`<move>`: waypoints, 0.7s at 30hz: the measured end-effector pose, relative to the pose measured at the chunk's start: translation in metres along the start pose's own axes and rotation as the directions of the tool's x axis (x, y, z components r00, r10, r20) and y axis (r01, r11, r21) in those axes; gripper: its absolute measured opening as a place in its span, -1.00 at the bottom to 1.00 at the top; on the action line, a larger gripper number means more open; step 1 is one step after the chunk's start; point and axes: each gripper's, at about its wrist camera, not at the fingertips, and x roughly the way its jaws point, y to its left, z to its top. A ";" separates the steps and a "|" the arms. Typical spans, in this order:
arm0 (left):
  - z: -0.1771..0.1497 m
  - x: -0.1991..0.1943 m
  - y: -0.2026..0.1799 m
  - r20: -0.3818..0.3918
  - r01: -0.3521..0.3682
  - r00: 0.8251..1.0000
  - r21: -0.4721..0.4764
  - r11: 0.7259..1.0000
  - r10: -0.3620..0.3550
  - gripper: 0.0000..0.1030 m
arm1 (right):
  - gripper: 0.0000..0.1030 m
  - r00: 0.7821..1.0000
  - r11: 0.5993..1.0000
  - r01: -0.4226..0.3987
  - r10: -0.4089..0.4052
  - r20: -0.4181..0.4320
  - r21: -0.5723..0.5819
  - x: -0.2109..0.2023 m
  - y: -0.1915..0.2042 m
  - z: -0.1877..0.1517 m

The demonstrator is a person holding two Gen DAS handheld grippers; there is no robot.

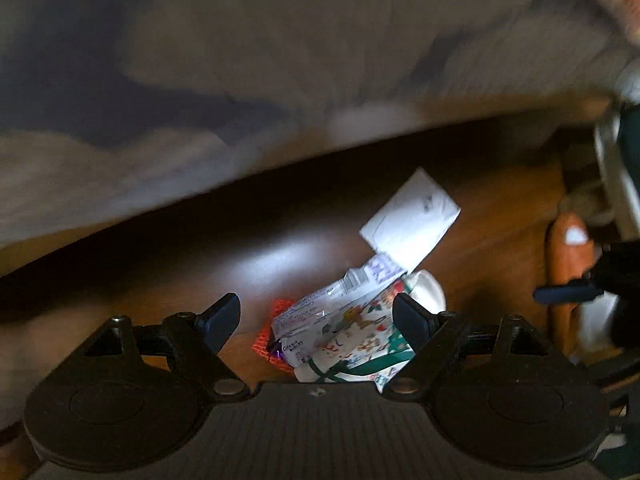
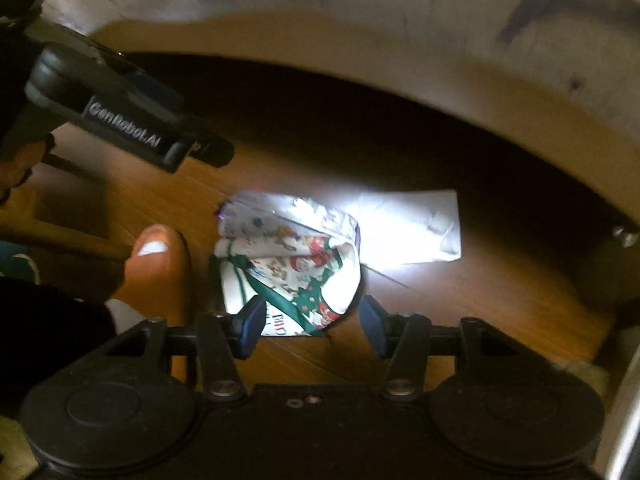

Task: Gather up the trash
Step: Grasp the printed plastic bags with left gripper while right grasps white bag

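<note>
Both my grippers, left (image 1: pixel 316 322) and right (image 2: pixel 312 326), hang spread wide and empty over the wooden floor (image 2: pixel 480 300). Nothing collected yet: the Christmas-print wrapper (image 2: pixel 288 264), the plastic packet (image 1: pixel 324 308) and the white paper (image 2: pixel 412 228) lie near the bed's edge (image 2: pixel 440 68).

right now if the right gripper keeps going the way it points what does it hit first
Most likely the crumpled Christmas-print wrapper on the wooden floor. The right gripper points down at it with jaws open, the wrapper's near edge between the fingertips. How much height is left is unclear.
</note>
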 end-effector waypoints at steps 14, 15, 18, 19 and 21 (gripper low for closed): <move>0.004 0.130 0.002 -0.155 0.082 0.986 0.088 0.993 -0.068 0.61 | 0.00 0.986 0.999 -0.043 0.044 -0.161 0.007 0.109 -0.027 0.008; 0.004 0.136 0.002 -0.162 0.097 0.983 0.088 0.991 -0.082 0.60 | 0.00 0.985 0.999 -0.043 0.042 -0.168 -0.002 0.114 -0.026 0.010; 0.003 0.148 -0.001 -0.174 0.125 0.979 0.104 0.987 -0.106 0.54 | -0.01 0.981 0.999 -0.050 0.047 -0.188 -0.008 0.129 -0.026 0.013; 0.003 0.152 -0.002 -0.179 0.133 0.977 0.108 0.985 -0.113 0.43 | -0.01 0.980 0.999 -0.051 0.048 -0.191 -0.011 0.132 -0.026 0.014; 0.001 0.159 -0.003 -0.192 0.154 0.973 0.111 0.982 -0.131 0.22 | -0.02 0.979 0.999 -0.051 0.046 -0.199 -0.019 0.139 -0.026 0.015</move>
